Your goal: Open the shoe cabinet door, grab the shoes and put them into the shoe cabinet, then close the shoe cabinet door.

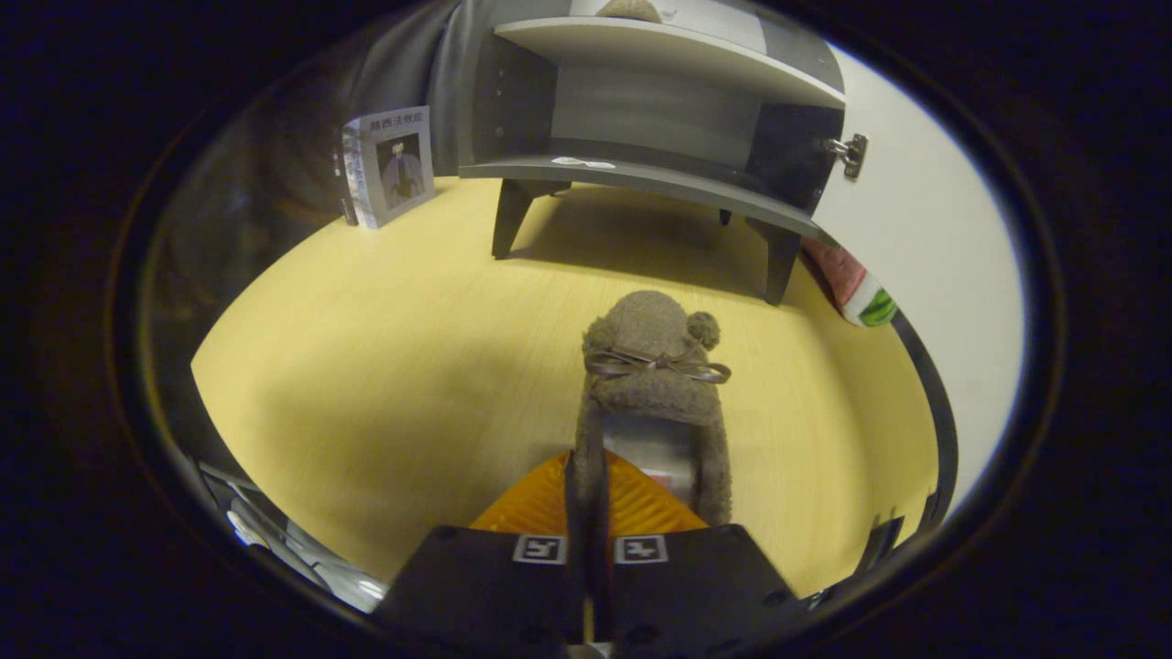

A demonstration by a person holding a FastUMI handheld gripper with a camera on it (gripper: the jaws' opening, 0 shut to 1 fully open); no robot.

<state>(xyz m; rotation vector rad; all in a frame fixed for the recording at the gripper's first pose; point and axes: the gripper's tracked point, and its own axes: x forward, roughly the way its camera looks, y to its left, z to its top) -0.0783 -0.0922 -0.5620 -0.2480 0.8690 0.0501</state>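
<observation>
Nearest, the gripper (pixel 591 499) has its two orange ribbed fingers (pixel 536 502) drawn close together, pinching the left side wall of a slipper (pixel 655 366) at its opening, one finger outside and the other seemingly inside the shoe. The slipper is brown and fuzzy, rounded at the toe, with a small pompom and a thin satin bow across the top and a pale lining at the mouth; whether it is lifted off the table (pixel 385 366) or resting on it cannot be told. The table is smooth pale yellow wood grain

Farther on stands the cabinet (pixel 641 128), flat grey board on short tapered legs, its lower shelf bare but for a small white sticker. Its white door (pixel 916 210) is swung open to the right on a metal hinge (pixel 851 154). A second brown fuzzy shape, probably the other shoe, sits on the upper shelf. A book (pixel 389 165) leans upright far left of the cabinet, and a red and green striped object (pixel 856 288) lies by the right leg

By this reading the door is open, one shoe is probably stowed and this one is gripped; carrying it in and closing the door remain
</observation>
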